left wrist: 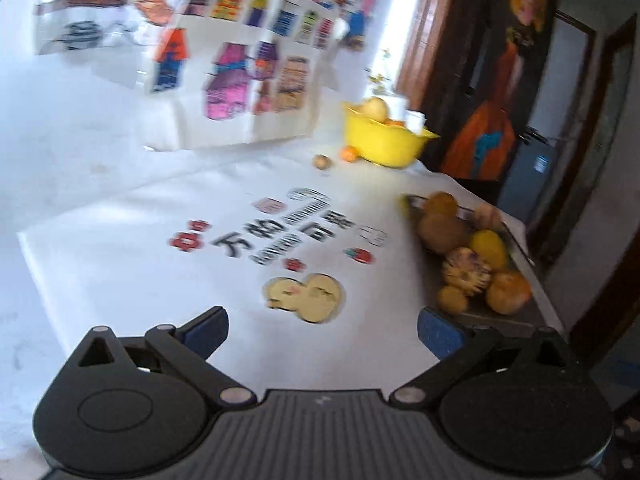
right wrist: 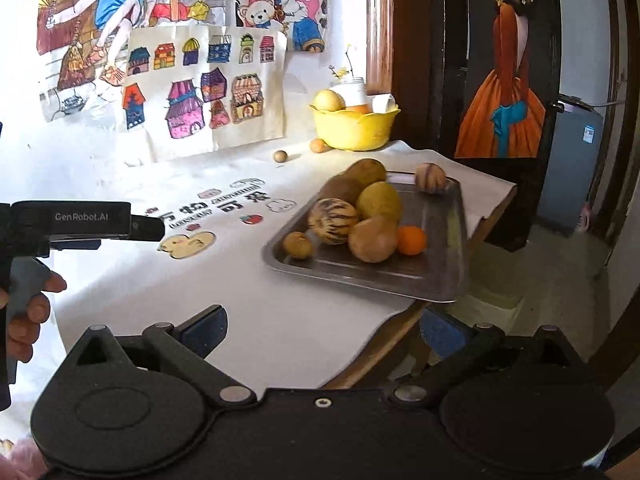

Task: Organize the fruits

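Observation:
A metal tray [right wrist: 440, 276] sits at the table's right edge with several fruits: a striped melon [right wrist: 333, 221], a yellow fruit [right wrist: 379, 201], a brown pear [right wrist: 373, 239], a small orange [right wrist: 411, 240], a kiwi [right wrist: 297, 245]. The left wrist view shows the same tray [left wrist: 516, 312], blurred. A yellow bowl [right wrist: 352, 128] holding more fruit stands at the back. My left gripper [left wrist: 322, 326] is open over the white cloth with nothing between its fingers. My right gripper [right wrist: 322, 328] is open too, empty, near the table's front edge.
Two small fruits [right wrist: 281, 155] [right wrist: 317, 145] lie loose on the cloth beside the bowl. Drawings hang on the wall behind. A hand [right wrist: 28, 312] holds the left tool at the left of the right wrist view. The table drops off just right of the tray.

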### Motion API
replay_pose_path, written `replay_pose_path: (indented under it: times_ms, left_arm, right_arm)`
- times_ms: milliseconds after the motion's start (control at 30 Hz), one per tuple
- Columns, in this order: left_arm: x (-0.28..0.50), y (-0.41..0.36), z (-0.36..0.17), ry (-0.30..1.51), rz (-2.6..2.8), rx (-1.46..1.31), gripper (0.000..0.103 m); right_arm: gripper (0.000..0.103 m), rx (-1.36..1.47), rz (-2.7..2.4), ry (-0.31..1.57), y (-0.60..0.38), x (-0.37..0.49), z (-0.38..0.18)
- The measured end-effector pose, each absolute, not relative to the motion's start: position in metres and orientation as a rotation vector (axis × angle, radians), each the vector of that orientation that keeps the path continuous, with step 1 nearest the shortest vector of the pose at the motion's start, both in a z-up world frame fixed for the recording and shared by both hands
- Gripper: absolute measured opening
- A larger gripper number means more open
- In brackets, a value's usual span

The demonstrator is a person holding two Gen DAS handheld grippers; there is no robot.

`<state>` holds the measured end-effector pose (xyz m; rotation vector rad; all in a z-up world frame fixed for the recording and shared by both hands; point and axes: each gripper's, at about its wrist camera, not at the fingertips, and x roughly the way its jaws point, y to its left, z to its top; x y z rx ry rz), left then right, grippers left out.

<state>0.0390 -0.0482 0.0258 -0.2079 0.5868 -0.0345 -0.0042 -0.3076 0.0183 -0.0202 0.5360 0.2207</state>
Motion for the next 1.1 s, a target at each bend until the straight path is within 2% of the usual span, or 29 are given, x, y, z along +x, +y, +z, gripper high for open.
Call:
replay_pose_path:
  times_ms: [233, 533, 767, 967, 1100]
  left_arm:
    - [0.03, -0.03, 0.041, 0.56, 0.032, -0.152, 0.103]
    - [0.038, -0.016, 0.027, 0.614, 0.094, -0.153, 0.103]
    - [0.059, -0.013, 0.026, 0.646, 0.088, -0.101, 0.103]
    - [0.087, -0.007, 0.04, 0.609, 0.079, 0.011, 0.103]
    - [0.109, 0.005, 0.057, 0.603, -0.004, 0.158, 0.103]
  right_arm:
    - [0.102, 0.101, 0.288, 0.578, -0.291, 0.006, 0.01]
    - [0.102, 0.25, 0.302, 0.555, -0.298, 0.016, 0.007]
    - [0.102, 0.202, 0.347, 0.518, -0.299, 0.045, 0.044]
    - [0.102, 0.156, 0.421, 0.623, -0.289, 0.105, 0.084]
    - [0.102, 0.218, 0.433, 0.648, -0.286, 0.152, 0.131]
